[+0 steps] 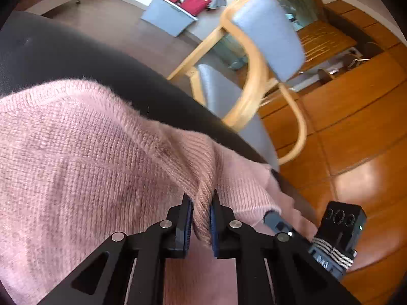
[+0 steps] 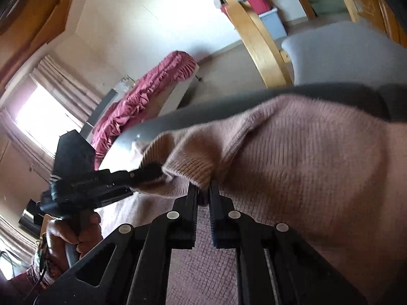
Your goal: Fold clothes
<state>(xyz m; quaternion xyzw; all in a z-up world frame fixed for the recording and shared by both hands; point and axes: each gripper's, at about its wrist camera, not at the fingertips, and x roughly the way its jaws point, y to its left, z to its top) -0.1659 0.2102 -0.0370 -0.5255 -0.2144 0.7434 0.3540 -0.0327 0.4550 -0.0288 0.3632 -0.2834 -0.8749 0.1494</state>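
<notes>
Left tongs (image 1: 201, 203), right tongs (image 2: 203, 190), pinching sweater (image 1: 76, 152)

My left gripper (image 1: 202, 203) is pinching a ribbed fold of pink sweater (image 1: 76, 152) lying on a black surface (image 1: 76, 58); right gripper (image 1: 279, 221) alongside; wooden chair (image 1: 254, 58) beyond

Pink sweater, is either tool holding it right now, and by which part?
Both. The left tool is shut on a bunched ribbed fold of the pink sweater; the right tool is shut on its ribbed edge.

Pink knit sweater (image 1: 76, 152) cut off by left & bottom edges; wooden chair (image 1: 257, 58) motion-blurred.
</notes>
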